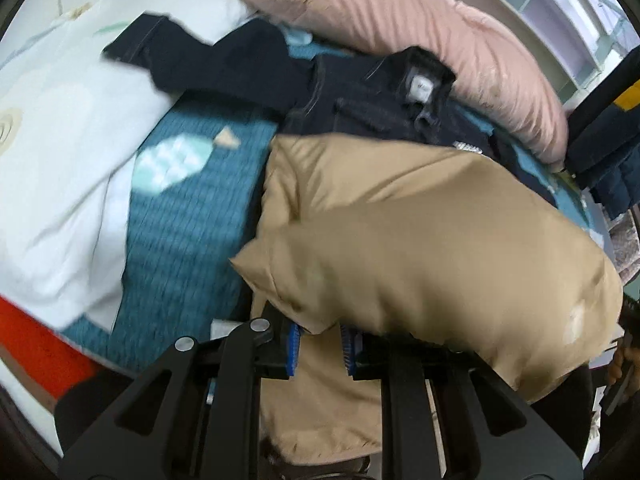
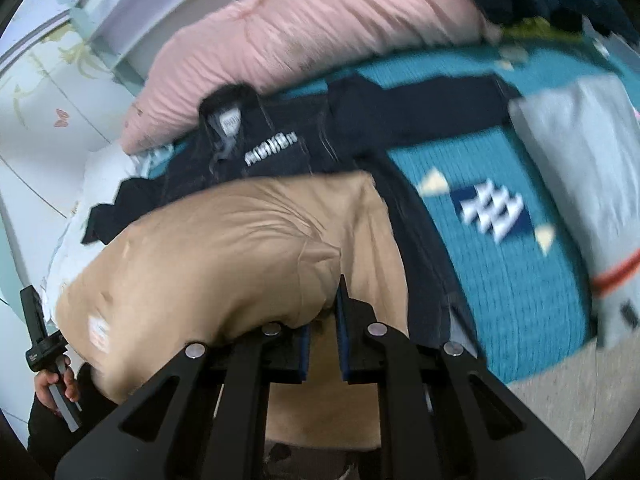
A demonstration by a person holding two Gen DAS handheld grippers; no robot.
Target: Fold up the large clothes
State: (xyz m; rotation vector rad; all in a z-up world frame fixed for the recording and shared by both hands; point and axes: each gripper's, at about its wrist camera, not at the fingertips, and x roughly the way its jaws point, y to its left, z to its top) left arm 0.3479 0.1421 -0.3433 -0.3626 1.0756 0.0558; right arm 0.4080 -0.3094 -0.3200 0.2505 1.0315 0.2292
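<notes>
Tan garment (image 1: 420, 240), bunched and lifted over the near edge of the bed (image 1: 192, 216). Left hand-held gripper (image 1: 320, 344) and right hand-held gripper (image 2: 323, 344) each clamped on a fold of it. Behind: dark navy jacket (image 2: 280, 148) spread on the bed; pink pillow (image 1: 420, 32) along the far edge.

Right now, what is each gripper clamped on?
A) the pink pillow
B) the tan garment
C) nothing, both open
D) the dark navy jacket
B. Both wrist views show tan fabric bunched between the blue-padded fingers: the left gripper and the right gripper each pinch an edge of the tan garment, while the navy jacket lies flat on the bed behind it and the pink pillow sits untouched.
</notes>
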